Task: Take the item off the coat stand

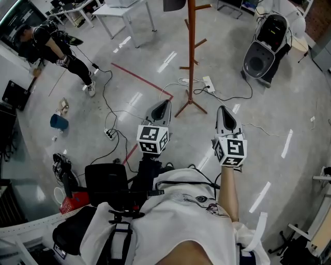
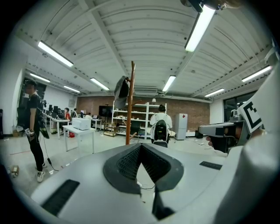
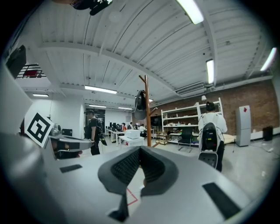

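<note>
Dark item (image 1: pixel 174 4) hangs high on the coat stand (image 1: pixel 191 52), well ahead of the closed, empty left tool (image 1: pixel 161 106) and right tool (image 1: pixel 224 115), left slightly nearer.

Left tool (image 1: pixel 161 108), right tool (image 1: pixel 224 115): both closed, empty

No legible text, label or number shows.

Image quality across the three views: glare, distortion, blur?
Head view: light streaks glare on the floor; coat stand sharp. Left gripper view: fisheye bend, black corners, tube light blown out. Right gripper view: same bend; hanging item a dark silhouette.
</note>
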A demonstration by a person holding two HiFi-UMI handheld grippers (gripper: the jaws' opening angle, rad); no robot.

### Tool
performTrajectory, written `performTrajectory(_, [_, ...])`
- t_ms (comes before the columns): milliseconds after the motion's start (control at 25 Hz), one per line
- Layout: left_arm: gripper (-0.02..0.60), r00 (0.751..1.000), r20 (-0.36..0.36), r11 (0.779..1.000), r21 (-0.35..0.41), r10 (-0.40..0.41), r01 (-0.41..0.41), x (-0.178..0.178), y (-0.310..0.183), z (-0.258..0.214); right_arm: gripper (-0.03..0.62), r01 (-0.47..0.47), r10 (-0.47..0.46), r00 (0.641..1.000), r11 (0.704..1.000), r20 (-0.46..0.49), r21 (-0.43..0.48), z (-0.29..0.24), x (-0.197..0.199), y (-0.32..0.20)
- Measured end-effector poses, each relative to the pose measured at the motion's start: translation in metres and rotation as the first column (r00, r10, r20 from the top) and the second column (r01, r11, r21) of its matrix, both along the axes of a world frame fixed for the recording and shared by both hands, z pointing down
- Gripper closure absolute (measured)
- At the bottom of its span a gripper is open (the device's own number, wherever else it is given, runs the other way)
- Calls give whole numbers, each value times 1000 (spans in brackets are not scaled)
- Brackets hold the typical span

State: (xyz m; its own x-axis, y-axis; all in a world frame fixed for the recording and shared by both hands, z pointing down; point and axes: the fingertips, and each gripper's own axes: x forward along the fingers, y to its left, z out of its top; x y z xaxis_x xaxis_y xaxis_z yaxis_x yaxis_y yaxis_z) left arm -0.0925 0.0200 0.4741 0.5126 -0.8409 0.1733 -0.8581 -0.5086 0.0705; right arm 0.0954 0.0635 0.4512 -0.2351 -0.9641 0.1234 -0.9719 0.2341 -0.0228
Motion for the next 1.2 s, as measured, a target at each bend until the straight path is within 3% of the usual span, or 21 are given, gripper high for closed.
performTrajectory(360, [588,1000,-2,999,-48,-12,12,25,7,23,591,54,-52,998,997,38,-63,21,9,-6])
performTrajectory(560, [589,1000,-9,999,-46,-9,9,24,-17,29,591,64,-61,997,995,37,-78,30,6,-34])
performTrajectory(1200, [588,997,-11,997,-21,74,-74,0,-203,16,591,-30,31,1000,998,2,-50,24,-5,-213])
